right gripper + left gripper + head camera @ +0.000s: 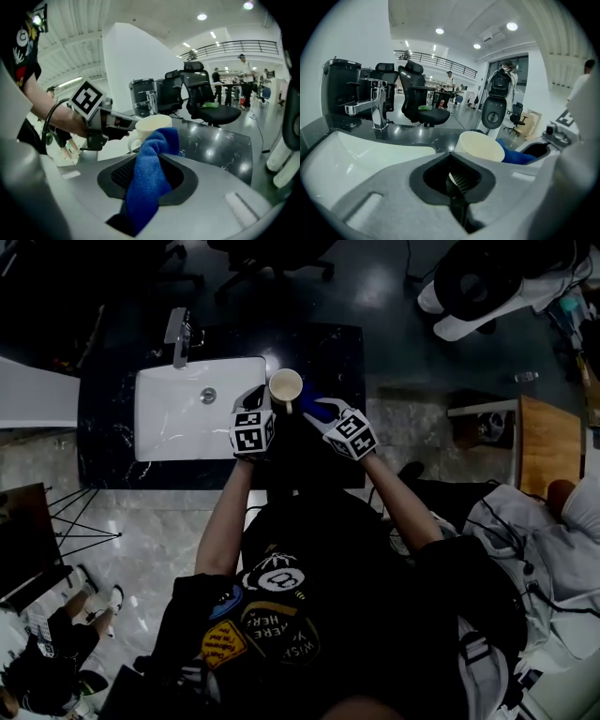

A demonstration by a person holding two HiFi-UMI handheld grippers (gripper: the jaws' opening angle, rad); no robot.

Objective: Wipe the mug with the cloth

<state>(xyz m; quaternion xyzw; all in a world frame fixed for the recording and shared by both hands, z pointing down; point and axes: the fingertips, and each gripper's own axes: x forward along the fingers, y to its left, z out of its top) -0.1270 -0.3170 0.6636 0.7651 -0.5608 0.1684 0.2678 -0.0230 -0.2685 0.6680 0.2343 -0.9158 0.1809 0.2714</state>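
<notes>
A cream mug (286, 385) is held just above the black counter (333, 352), right of the sink. My left gripper (258, 401) is shut on the mug's handle; in the left gripper view the mug (480, 146) rises just beyond the jaws. My right gripper (323, 412) is shut on a blue cloth (150, 178), which hangs bunched between its jaws. The cloth's upper end touches the mug (151, 123) on its side. From the left gripper view the cloth (513, 155) shows behind the mug on the right.
A white sink (178, 427) with a chrome faucet (178, 334) fills the counter's left half. A black machine (340, 89) stands behind the faucet. Office chairs (419, 101) stand on the floor beyond. A wooden table (548, 442) is at the right.
</notes>
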